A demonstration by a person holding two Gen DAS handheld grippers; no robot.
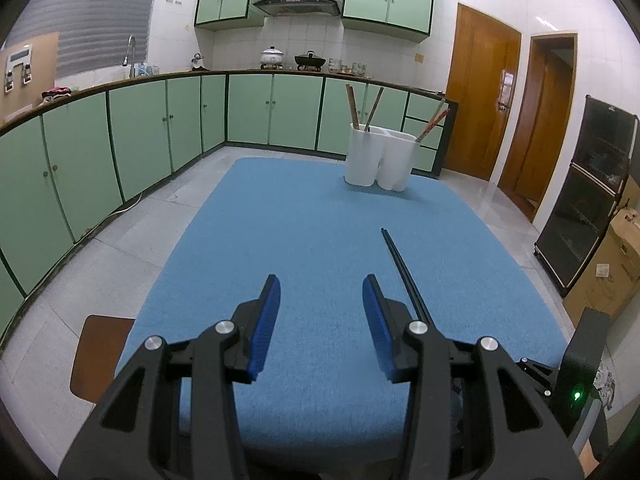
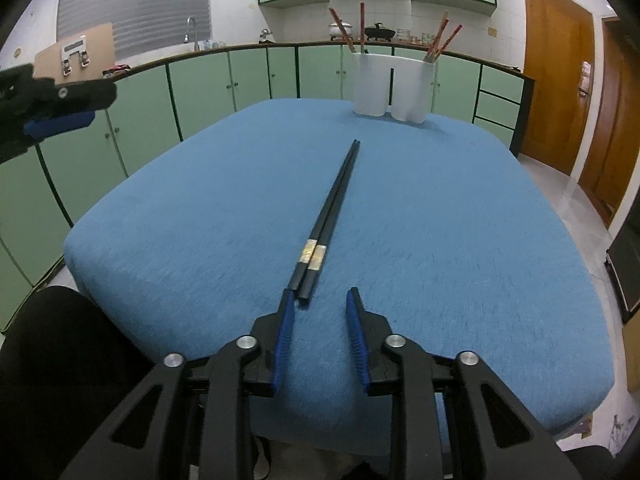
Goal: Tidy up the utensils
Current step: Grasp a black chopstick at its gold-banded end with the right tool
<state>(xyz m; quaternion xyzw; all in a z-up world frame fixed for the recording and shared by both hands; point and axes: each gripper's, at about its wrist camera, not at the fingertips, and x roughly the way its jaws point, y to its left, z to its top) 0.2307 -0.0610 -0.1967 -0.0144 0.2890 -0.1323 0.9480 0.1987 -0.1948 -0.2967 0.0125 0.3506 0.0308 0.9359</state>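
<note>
Both grippers gape, holding nothing. The pair of black chopsticks with gold bands lies on the blue cloth-covered worktop just ahead of the right gripper, to the right of the left gripper. Farther ahead stands the white two-compartment plastic holder of reddish wooden chopsticks.

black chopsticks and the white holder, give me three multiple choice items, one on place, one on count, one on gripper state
1. Where do the black chopsticks lie?
A. on the blue cloth
B. in the holder
C. on the floor

2. How many reddish chopsticks stand in the white holder?
A. two
B. four
C. six

3. How is the right gripper?
A. shut on the chopsticks
B. open, just behind their near ends
C. out of view

Answers: 1 A, they rest flat on the blue cloth; 2 B, two per side; 3 B, its fingers stand apart, holding nothing.
</note>
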